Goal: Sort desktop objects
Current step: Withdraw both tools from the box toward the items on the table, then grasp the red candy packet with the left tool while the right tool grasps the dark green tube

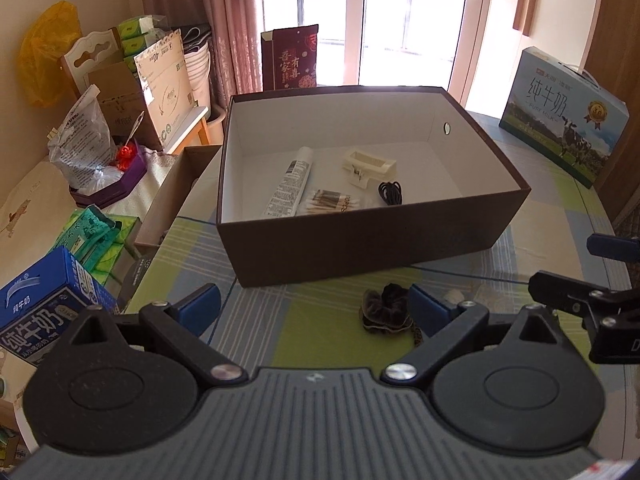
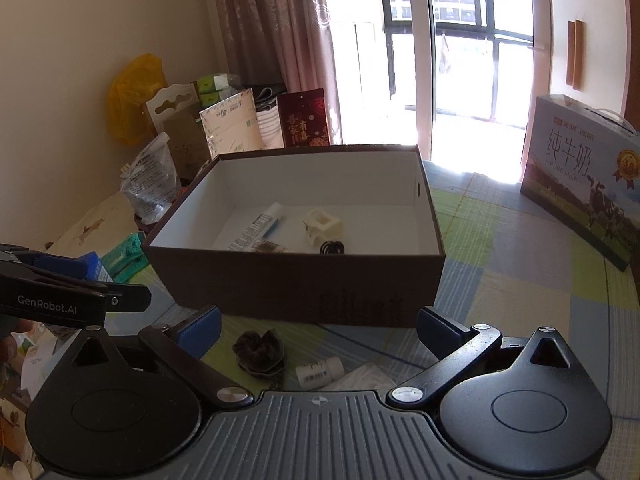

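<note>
Four items already lie in the box [image 1: 472,216]; scrunchie [image 2: 259,354] and small bottle [image 2: 320,372] remain at lower centre. My left tongs [image 1: 316,304] and right tongs [image 2: 319,330] gape wide, empty.

Brown box [image 1: 360,248]: matt cardboard, white paper lining. Scrunchie [image 1: 387,312]: dark fuzzy velvet cloth. Tablecloth [image 1: 304,344]: checked woven fabric. Tube [image 1: 290,182]: glossy plastic. Milk carton [image 1: 564,116]: shiny printed card.
</note>
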Available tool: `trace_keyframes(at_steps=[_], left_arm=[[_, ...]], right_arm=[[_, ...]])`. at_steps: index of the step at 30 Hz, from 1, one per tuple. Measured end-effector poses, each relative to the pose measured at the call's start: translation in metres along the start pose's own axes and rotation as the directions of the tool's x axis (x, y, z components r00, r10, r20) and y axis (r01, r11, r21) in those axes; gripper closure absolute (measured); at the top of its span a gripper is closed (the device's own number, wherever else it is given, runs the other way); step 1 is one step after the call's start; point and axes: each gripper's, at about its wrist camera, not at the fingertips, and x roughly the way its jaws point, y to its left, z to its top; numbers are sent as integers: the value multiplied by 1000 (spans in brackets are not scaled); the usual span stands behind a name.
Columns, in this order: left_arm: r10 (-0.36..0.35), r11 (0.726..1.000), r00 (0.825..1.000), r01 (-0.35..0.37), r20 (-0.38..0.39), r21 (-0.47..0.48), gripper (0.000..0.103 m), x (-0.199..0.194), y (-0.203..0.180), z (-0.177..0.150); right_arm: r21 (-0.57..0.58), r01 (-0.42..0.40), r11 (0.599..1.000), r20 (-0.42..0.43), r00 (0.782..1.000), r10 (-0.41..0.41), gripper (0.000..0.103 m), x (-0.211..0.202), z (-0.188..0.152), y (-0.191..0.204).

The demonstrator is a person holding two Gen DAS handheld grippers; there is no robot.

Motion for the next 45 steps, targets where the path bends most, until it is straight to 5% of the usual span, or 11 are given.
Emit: trace_keyframes(at_steps=[25, 33, 45], left_arm=[[31, 999, 986, -28, -164, 21, 5, 18, 12, -81], [40, 999, 986, -38, -159, 17, 5, 21, 21, -87], [63, 998, 985, -63, -162, 5, 5, 35, 33, -91]], right_arm=[[78, 56, 995, -198, 979, -39, 2, -7, -86, -14], [139, 125, 982, -250, 964, -87, 3, -2, -101, -34], [223, 243, 944, -259, 948, -183, 64, 9, -124, -87]])
